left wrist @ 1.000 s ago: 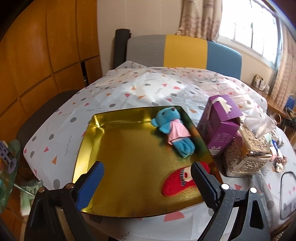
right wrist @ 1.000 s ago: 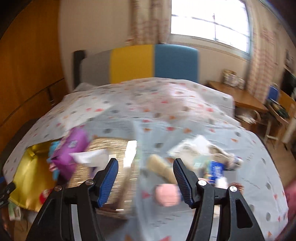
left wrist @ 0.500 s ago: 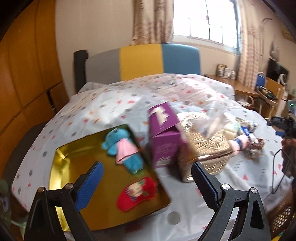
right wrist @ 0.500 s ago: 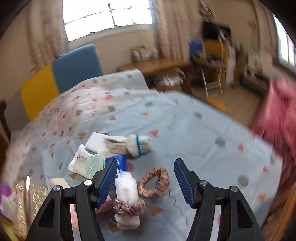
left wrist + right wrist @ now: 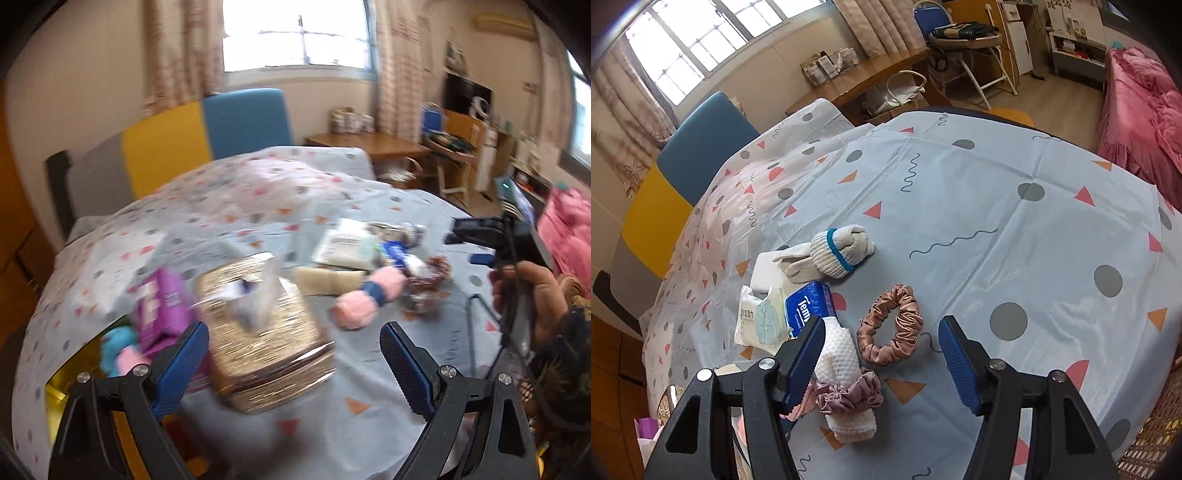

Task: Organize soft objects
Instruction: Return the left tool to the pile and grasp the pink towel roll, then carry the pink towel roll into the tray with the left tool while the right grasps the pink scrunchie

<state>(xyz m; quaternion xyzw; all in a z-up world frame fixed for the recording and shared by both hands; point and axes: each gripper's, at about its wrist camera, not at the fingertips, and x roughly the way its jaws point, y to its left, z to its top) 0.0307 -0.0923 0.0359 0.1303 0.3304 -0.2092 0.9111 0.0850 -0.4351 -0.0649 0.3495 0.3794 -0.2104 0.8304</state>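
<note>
Fingers apart on both sides, nothing clamped. Your right gripper (image 5: 882, 354) hangs over the cloth with its blue pads wide, and the copper scrunchie (image 5: 890, 325) sits right in the gap, untouched, lying flat as a ruffled satin ring. Just beside it the white foam roll (image 5: 846, 384) runs under your left pad, a mauve scrunchie (image 5: 849, 397) wrapped round its middle; the roll's top end is hidden behind that pad. Further back there's a knit glove (image 5: 834, 254) with a teal band, bundled up, resting on a white pad you can only half see. A blue tissue pack (image 5: 807, 306) and a wipes packet (image 5: 759, 319) lie near it.

Your left gripper (image 5: 295, 363) is open too, but that view is smeared with motion. The gold box (image 5: 258, 332) sits between the pads, apart from both. A purple box (image 5: 160, 306) leans beside it, lettering unreadable. Bottom left, the gold tray (image 5: 55, 384) is mostly cut off, with only a scrap of the blue plush (image 5: 114, 347) peeking out. A pink roll (image 5: 369, 295) lies beyond the gold box, blurred. Your right hand (image 5: 528, 291) shows at the frame's edge.
</note>
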